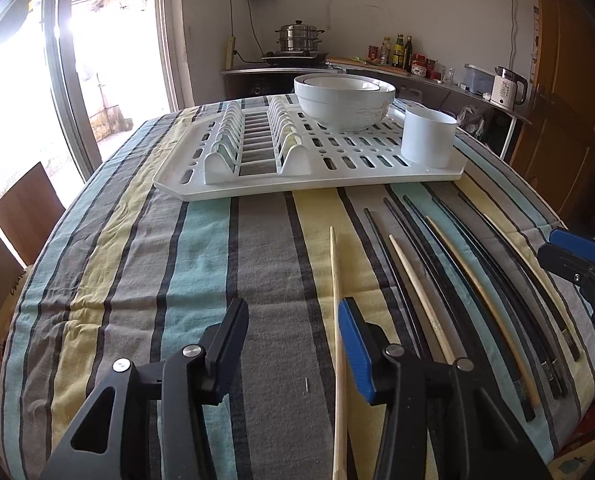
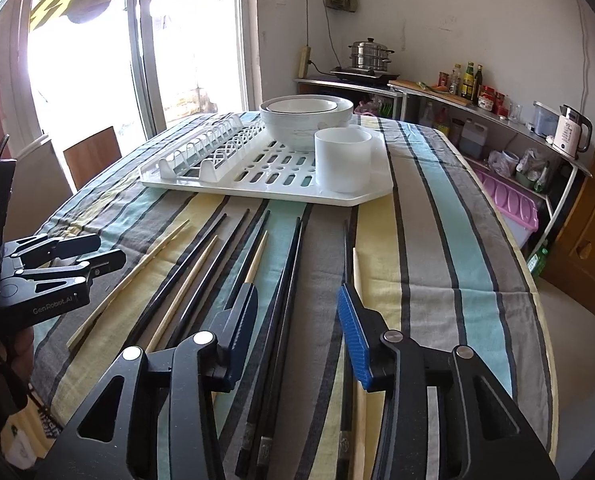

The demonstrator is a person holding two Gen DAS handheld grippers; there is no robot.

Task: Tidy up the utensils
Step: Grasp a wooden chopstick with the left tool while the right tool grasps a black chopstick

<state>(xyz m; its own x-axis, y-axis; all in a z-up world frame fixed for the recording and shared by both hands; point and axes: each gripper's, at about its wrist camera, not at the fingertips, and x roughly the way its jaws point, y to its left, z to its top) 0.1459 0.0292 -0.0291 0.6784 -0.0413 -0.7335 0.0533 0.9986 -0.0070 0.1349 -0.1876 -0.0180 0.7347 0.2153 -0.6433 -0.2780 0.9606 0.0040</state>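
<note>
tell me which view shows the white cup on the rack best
The right wrist view: the white cup stands nearer the picture's middle on the drying rack, with its whole side showing. The left wrist view also shows it whole, but farther off toward the right and more bent by the lens.

The left claw (image 1: 293,344) is matte black plastic with angular, triangular cut-outs in its finger arms, round silver screw heads at the pivots and a ribbed blue pad on one finger (image 1: 355,354). The right claw (image 2: 297,340) is built the same: black linkage arms, silver pivot screws, and a ribbed blue pad (image 2: 351,336) on each finger. Seen from the right wrist, the left claw's black body bears pale "GenRobot.AI" lettering.
</note>
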